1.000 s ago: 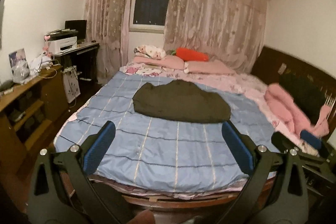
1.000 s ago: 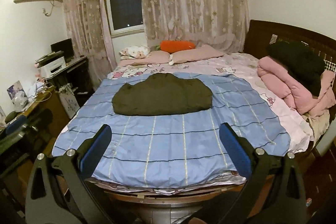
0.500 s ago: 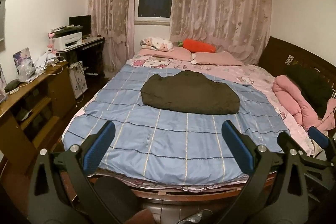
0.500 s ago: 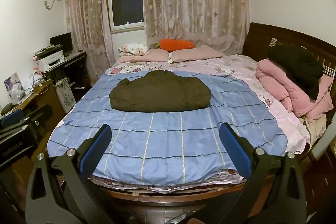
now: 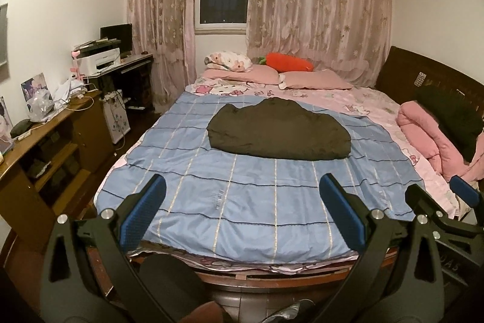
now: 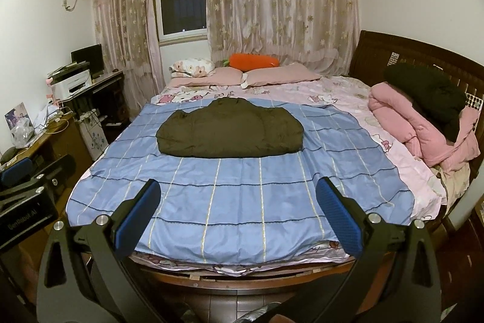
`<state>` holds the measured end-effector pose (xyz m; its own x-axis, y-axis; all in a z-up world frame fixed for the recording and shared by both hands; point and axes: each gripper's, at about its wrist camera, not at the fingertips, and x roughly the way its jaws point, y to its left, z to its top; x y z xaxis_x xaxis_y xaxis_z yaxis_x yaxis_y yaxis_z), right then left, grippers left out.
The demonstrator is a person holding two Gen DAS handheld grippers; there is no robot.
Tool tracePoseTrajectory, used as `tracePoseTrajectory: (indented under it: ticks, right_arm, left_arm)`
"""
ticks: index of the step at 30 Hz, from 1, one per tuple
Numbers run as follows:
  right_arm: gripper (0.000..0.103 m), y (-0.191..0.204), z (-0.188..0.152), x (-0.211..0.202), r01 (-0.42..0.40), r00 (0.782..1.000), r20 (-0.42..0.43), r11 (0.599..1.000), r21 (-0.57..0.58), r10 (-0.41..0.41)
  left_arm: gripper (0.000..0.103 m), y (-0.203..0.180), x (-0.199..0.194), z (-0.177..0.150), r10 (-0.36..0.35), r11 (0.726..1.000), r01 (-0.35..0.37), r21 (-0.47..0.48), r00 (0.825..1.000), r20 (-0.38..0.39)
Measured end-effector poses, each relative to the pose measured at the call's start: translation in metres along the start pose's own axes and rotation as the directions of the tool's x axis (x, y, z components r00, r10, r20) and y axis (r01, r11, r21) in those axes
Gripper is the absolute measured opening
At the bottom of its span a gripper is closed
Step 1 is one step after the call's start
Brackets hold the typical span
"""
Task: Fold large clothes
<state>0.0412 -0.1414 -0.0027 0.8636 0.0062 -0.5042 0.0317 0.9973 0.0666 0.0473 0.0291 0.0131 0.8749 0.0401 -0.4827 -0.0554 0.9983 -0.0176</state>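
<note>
Left wrist view: left gripper [image 5: 242, 209] spread wide, empty, held off the foot edge of the bed [image 5: 272, 273]. Dark olive jacket [image 5: 279, 132] lies mid-bed on the blue checked quilt [image 5: 242, 196], nearer the pillow end, well apart from both tools. It looks already doubled into a thick bundle. Right gripper [image 5: 435, 196] pokes in at the right edge, also spread. Risk, as I judge it: padded fabric is slippery and bulky, so a shallow pinch may slide off or catch quilt with it; the reach across the foot is long.

Versus 1.0 s ago: view sits higher and further back, bed more centred, and the blur of the earlier frame is gone.

Right wrist view: right gripper [image 6: 237, 211] released, nothing held. Jacket [image 6: 231, 132] in the same mid-bed spot. Left gripper shows at the left edge, near the desk [image 6: 57, 135]. Risk: pink bedding [image 6: 417, 129] crowds the right edge, limiting room to spread sleeves.

Versus earlier: slight pull-back, jacket unmoved.
</note>
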Motion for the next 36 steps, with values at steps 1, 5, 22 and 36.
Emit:
tracePoseTrajectory:
  ticks: [1, 5, 22, 36]
  right_arm:
    - [0.102, -0.0002, -0.0004, 0.0006, 0.000, 1.000, 0.000, 1.000, -0.001, 0.000]
    - [0.102, 0.0011, -0.0066, 0.0011, 0.001, 1.000, -0.004, 1.000, 0.002, -0.001]
    - [0.102, 0.0006, -0.0068, 0.0007, 0.001, 1.000, -0.005, 1.000, 0.003, -0.001]
    - [0.102, 0.0017, -0.0070, 0.0006, 0.002, 1.000, -0.001, 1.000, 0.003, -0.002]
  left_arm:
    - [0.101, -0.0008, 0.0003, -0.0011, -0.001, 1.000, 0.001, 0.000, 1.000, 0.000]
    - [0.101, -0.0019, 0.0004, -0.0015, -0.001, 1.000, 0.001, 0.002, 1.000, -0.001]
    - [0.101, -0.0041, 0.0008, -0.0039, 0.004, 1.000, -0.004, 0.004, 1.000, 0.002]
    - [0.101, -0.0045, 0.0007, -0.0043, 0.003, 1.000, -0.003, 0.007, 1.000, 0.002]
